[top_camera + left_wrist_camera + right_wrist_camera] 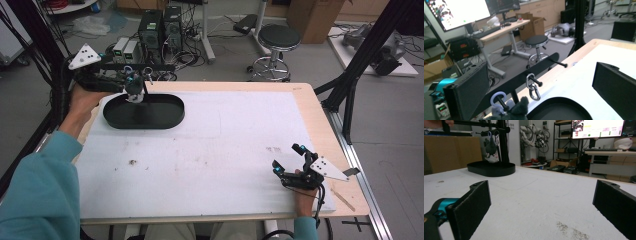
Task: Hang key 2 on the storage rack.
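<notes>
A black rack bar (pixel 516 81) with pegs stands over the black oval tray (pixel 145 117) at the table's far left. From its near peg a lilac ring holds a grey plush keychain (pixel 517 110); on the following peg hangs a silver carabiner (pixel 533 88), and the far peg is bare. My left gripper (pixel 117 80) sits just left of the rack, open, and in the left gripper view (pixel 541 72) its jaws stand wide apart with nothing between them. My right gripper (pixel 287 157) rests low at the table's front right, open and empty (pixel 541 202). Far off hang the plush (pixel 491 148) and tray (pixel 491 168).
A white sheet (pixel 210 150) covers the wooden table (pixel 310 105). A black frame post (pixel 350 90) rises by the right edge. On the floor beyond are a round stool (pixel 277 37) and computer cases (pixel 160 27).
</notes>
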A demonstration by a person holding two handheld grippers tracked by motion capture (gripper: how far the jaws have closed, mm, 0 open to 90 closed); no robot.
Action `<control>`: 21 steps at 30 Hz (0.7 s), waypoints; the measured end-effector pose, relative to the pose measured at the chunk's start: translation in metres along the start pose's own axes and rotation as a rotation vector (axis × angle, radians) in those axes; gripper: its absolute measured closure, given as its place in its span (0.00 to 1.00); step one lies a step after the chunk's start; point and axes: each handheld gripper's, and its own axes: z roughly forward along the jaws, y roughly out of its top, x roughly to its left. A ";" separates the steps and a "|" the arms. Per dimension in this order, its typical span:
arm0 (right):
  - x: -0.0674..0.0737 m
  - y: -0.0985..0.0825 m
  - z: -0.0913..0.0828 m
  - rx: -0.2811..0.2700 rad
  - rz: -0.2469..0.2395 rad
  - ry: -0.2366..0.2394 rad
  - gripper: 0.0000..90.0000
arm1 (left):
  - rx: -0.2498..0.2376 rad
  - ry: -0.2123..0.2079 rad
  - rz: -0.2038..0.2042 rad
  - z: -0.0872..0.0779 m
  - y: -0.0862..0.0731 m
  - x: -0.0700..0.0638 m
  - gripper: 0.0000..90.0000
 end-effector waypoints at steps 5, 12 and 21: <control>0.000 0.000 0.000 0.001 -0.001 -0.001 0.01 | -0.053 -0.034 0.007 -0.024 -0.011 -0.014 0.02; 0.000 0.000 0.000 0.001 -0.004 -0.002 0.01 | -0.086 -0.015 -0.022 -0.064 -0.043 -0.035 0.02; 0.001 0.000 0.000 0.002 -0.010 -0.002 0.01 | -0.108 0.003 -0.068 -0.095 -0.108 -0.080 0.02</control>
